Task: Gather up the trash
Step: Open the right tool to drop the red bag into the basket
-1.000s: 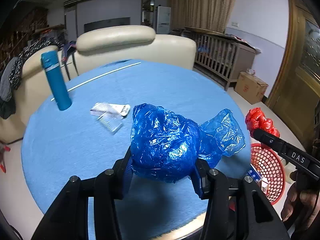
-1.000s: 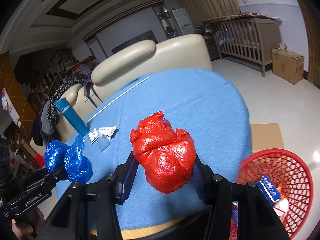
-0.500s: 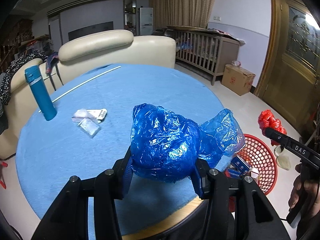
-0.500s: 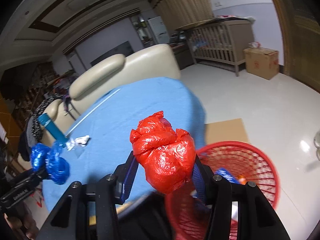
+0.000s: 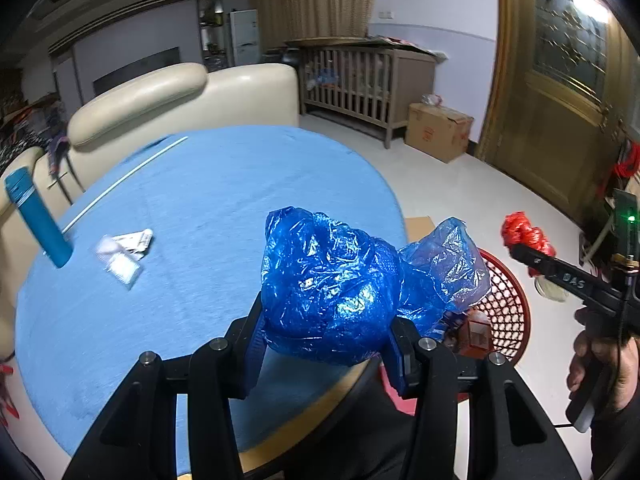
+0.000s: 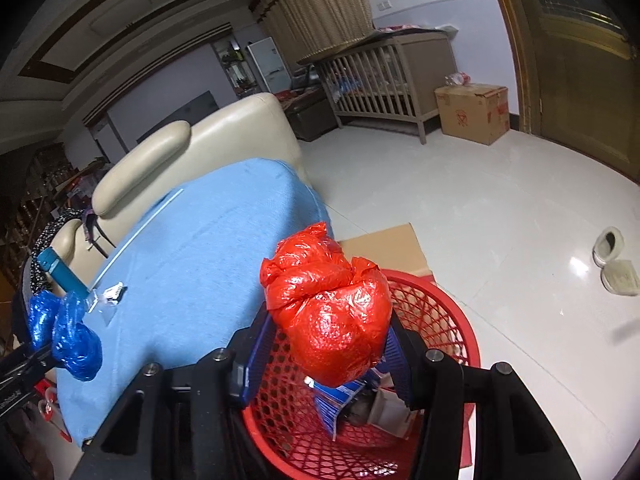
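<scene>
My left gripper is shut on a crumpled blue plastic bag, held over the near right edge of the round blue table. My right gripper is shut on a balled red plastic bag, which hangs above the red mesh basket on the floor. The basket holds a blue carton and other packaging. In the left wrist view the red bag and right gripper show at far right; in the right wrist view the blue bag shows at far left.
On the table lie small clear wrappers, a teal bottle and a thin white rod. A cream sofa stands behind. A flat cardboard sheet lies by the basket; slippers, a carton and a crib stand farther off.
Both grippers have swung right, away from the table's middle, each still gripping its bag. The red bag now hangs over the basket, and the blue bag has neared the table's right edge.
</scene>
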`<state>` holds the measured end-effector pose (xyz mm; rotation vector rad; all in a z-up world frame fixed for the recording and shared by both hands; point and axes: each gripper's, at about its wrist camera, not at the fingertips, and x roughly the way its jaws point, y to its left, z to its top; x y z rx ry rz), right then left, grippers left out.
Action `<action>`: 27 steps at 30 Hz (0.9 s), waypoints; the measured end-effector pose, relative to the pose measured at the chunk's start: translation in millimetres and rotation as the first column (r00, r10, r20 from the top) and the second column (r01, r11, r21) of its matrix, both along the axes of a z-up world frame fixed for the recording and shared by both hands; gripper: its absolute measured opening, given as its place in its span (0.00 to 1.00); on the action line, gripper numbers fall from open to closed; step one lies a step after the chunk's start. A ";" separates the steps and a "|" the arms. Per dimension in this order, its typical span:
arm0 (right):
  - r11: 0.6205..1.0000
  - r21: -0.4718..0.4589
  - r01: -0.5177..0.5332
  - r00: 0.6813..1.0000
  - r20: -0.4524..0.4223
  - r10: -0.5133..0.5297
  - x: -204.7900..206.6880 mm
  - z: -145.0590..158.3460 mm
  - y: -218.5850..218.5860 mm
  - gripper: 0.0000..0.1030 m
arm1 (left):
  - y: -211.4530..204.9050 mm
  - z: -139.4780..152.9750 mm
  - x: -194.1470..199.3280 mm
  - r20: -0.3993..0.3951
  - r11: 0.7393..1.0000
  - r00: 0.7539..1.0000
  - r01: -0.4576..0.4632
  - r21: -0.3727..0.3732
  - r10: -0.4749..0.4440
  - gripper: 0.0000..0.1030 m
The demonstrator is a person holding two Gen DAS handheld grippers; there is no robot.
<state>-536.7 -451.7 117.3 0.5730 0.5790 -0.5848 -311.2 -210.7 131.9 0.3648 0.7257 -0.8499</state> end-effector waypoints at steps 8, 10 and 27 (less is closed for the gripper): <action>0.998 0.028 0.050 0.998 -0.041 -0.049 -11.0 -19.5 -20.0 0.53 | -32.3 -6.5 -20.9 -0.003 0.996 0.996 0.087 0.035 -0.087 0.50; 0.998 0.032 0.057 0.997 -0.048 -0.055 -12.2 -22.5 -23.3 0.53 | -38.6 -6.6 -25.6 -0.001 0.994 0.994 0.105 0.041 -0.105 0.50; 0.994 0.080 0.081 0.994 -0.079 -0.075 -21.9 -38.2 -45.2 0.74 | -95.8 -19.9 -40.9 -0.025 0.973 0.977 0.215 0.083 -0.214 0.50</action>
